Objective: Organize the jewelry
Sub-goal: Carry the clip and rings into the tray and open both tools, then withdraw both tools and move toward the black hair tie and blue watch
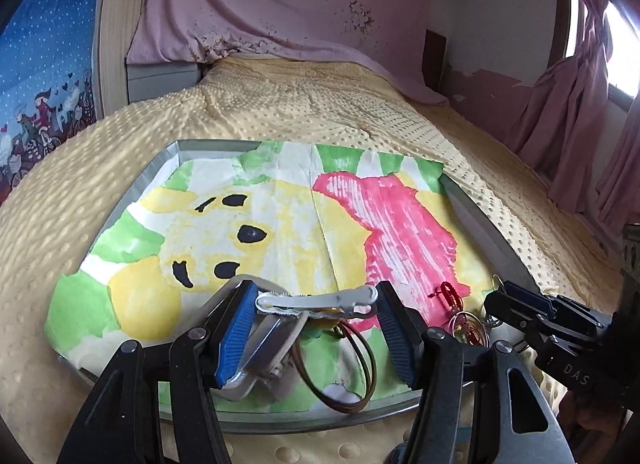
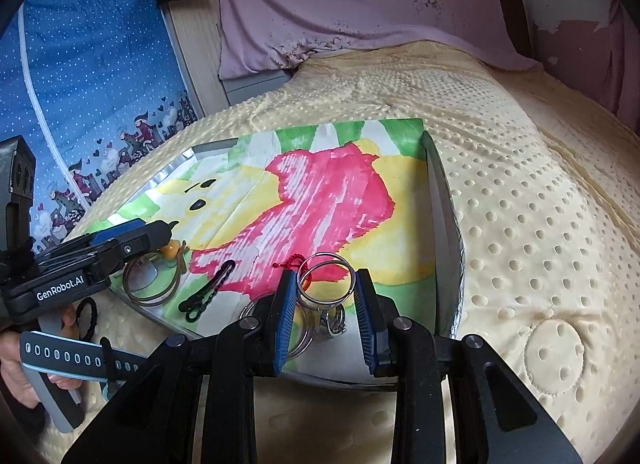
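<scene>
Barely begun: jewelry heaped at six o'clock on the tray (image 1: 188,152). Left gripper (image 1: 316,300) clamped across a white hair clip (image 1: 320,299), right gripper (image 2: 326,284) pinched on silver hoops (image 2: 326,278). Brown bangles (image 1: 340,368), black chain (image 2: 208,292) unsorted.

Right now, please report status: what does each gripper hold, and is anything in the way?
Left gripper shut on white hair clip. Right gripper shut on silver ring. Brown bangles lie beside clip.
</scene>
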Available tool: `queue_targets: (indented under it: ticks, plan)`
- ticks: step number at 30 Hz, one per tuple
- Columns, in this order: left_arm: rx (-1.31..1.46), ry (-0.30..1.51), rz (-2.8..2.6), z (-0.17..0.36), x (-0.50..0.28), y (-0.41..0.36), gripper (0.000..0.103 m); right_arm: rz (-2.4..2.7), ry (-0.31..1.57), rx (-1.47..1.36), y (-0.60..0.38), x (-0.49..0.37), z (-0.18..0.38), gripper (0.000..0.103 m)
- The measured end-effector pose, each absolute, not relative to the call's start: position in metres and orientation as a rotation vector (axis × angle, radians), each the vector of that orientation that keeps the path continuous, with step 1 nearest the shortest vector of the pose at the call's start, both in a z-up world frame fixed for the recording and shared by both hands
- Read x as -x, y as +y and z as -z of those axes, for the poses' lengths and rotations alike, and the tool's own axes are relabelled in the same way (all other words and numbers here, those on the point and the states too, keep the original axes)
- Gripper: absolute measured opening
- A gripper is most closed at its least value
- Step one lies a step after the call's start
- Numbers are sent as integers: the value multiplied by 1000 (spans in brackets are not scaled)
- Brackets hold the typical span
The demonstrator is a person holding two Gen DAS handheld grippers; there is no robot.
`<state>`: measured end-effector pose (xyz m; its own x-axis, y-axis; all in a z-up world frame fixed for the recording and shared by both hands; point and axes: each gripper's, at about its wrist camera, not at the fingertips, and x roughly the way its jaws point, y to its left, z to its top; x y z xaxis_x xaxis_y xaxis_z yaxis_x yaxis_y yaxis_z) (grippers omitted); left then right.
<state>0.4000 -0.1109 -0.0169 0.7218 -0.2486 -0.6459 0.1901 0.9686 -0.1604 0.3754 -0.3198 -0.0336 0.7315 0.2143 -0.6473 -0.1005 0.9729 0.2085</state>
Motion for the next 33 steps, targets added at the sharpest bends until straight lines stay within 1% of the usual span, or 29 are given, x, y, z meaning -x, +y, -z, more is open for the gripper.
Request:
queue_targets:
  ticks: [5, 7, 9, 11, 12, 14, 16, 18, 20, 21, 24, 27, 29, 30, 33]
  plan:
    - [118, 724, 249, 19, -399, -107, 59, -179, 722, -179, -322, -376, 34, 26]
    - [121, 718, 256, 19, -398, -108, 64, -176, 714, -184, -322, -374, 33, 26]
    - [128, 703, 254, 16, -395, -108, 72, -169, 699, -190, -325, -369, 32, 29]
    - [138, 685, 252, 13, -392, -107, 75, -163, 675, -209, -329, -364, 31, 40]
    - [145, 680, 251, 10, -391, -107, 75, -161, 665, -217, -330, -362, 29, 42]
    - [156, 674, 245, 6, -389, -106, 75, -150, 651, -222, -333, -358, 27, 44]
    - [167, 649, 239, -1, -384, -104, 78, -134, 633, -222, -336, -351, 22, 44]
    - [171, 617, 231, -8, -377, -102, 89, -118, 606, -215, -338, -343, 16, 46]
    - [165, 588, 217, -16, -369, -100, 96, -104, 577, -216, -340, -334, 8, 62]
    - [157, 569, 210, -21, -363, -100, 99, -101, 559, -224, -342, -328, 4, 64]
    - [146, 536, 194, -29, -348, -95, 102, -106, 529, -250, -345, -315, -6, 68]
    - [149, 505, 180, -36, -331, -88, 103, -103, 506, -247, -341, -301, -14, 77]
    - [147, 479, 168, -40, -319, -82, 103, -99, 484, -241, -337, -288, -19, 90]
    - [146, 465, 160, -42, -310, -77, 103, -98, 473, -238, -335, -282, -22, 92]
    - [139, 433, 146, -47, -289, -67, 103, -81, 438, -230, -328, -263, -30, 94]
